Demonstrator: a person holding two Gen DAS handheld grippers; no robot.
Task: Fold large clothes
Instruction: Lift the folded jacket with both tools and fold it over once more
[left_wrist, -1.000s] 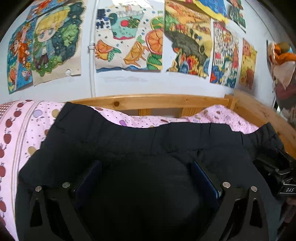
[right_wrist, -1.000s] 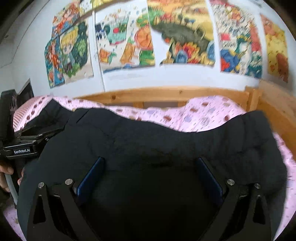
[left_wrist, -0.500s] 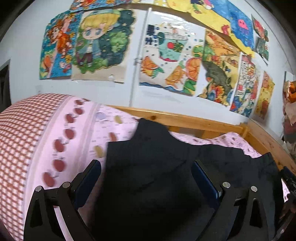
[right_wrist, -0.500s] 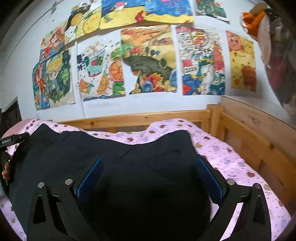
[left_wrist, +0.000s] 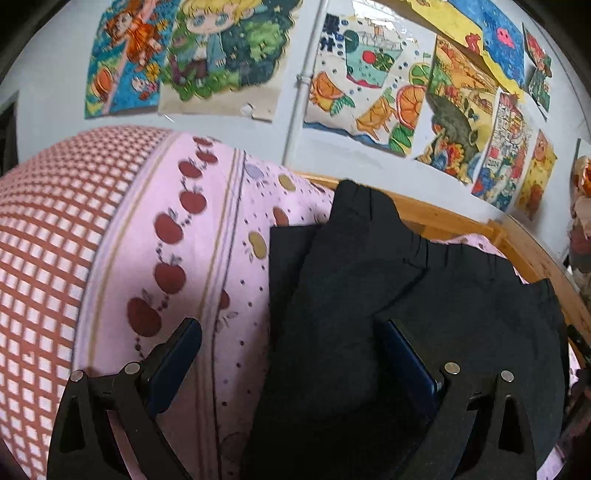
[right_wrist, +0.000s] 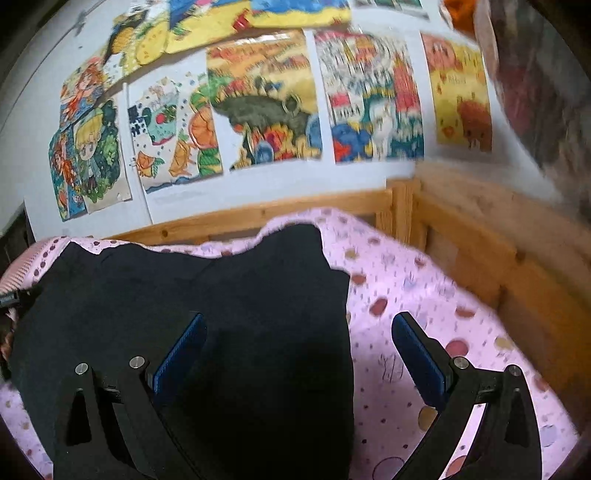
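The black garment (left_wrist: 388, 295) on the bed (right_wrist: 406, 295) looks soft and limp; its outer edges should be taken. Both the left gripper (left_wrist: 291, 354) and the right gripper (right_wrist: 295, 350) are held wide, with nothing grasped.

Left tongs (left_wrist: 291, 365) and right tongs (right_wrist: 297, 356): matte black angular frames with triangular cut-outs, round silver screws, and ribbed blue pads (right_wrist: 181, 354) lining the fingers.
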